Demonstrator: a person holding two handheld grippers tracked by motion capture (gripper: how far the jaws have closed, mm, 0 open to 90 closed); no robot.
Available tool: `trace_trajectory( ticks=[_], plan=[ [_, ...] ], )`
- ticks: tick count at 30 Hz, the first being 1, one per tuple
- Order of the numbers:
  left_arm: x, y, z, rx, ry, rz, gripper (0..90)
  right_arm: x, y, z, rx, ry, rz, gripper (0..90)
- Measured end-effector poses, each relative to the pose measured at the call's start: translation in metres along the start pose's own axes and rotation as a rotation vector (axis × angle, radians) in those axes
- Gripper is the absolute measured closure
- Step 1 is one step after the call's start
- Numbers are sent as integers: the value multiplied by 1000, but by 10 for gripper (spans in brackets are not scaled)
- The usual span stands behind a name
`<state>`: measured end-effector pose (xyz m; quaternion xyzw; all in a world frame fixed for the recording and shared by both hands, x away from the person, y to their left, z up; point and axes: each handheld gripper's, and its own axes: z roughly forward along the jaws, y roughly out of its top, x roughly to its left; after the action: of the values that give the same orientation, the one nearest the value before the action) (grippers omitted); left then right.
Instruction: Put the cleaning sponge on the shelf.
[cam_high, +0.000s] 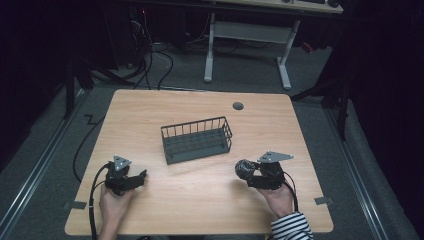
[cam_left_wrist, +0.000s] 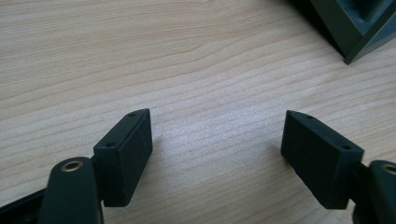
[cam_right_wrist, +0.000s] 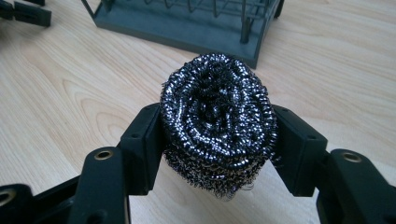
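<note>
A round steel wool scourer (cam_right_wrist: 218, 122) sits squeezed between the two black jaws of my right gripper (cam_right_wrist: 218, 140), held a little above the wooden table. In the high view the scourer (cam_high: 243, 168) is a dark ball at the tip of the right gripper (cam_high: 248, 172), right of the table's middle. A dark wire basket (cam_high: 196, 139) stands mid-table, just beyond the scourer; its base (cam_right_wrist: 187, 32) runs across the top of the right gripper view. My left gripper (cam_high: 140, 178) rests at the front left, jaws wide apart over bare wood (cam_left_wrist: 217, 144).
The table (cam_high: 200, 200) is light wood with a round grey cable cap (cam_high: 238, 106) near its far edge. A corner of the basket (cam_left_wrist: 359, 32) lies ahead and to the right of the left jaws. Cables and a desk frame are on the floor beyond.
</note>
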<state>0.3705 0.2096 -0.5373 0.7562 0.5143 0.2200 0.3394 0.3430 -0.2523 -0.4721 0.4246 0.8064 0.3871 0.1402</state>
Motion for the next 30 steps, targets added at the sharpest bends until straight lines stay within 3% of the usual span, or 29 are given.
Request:
trace_trajectory(
  ticks=[3, 6, 13, 30],
  plan=[
    [0, 0, 0, 0, 0, 0, 255, -2, 7, -2, -13, 15, 2, 411],
    [0, 0, 0, 0, 0, 0, 254, -4, 16, -6, -26, -7, -12, 410],
    [0, 0, 0, 0, 0, 0, 254, -8, 36, -12, -43, -2, -13, 410],
    [0, 0, 0, 0, 0, -1, 255, -5, 90, 0, -73, 24, -55, 409]
  ],
)
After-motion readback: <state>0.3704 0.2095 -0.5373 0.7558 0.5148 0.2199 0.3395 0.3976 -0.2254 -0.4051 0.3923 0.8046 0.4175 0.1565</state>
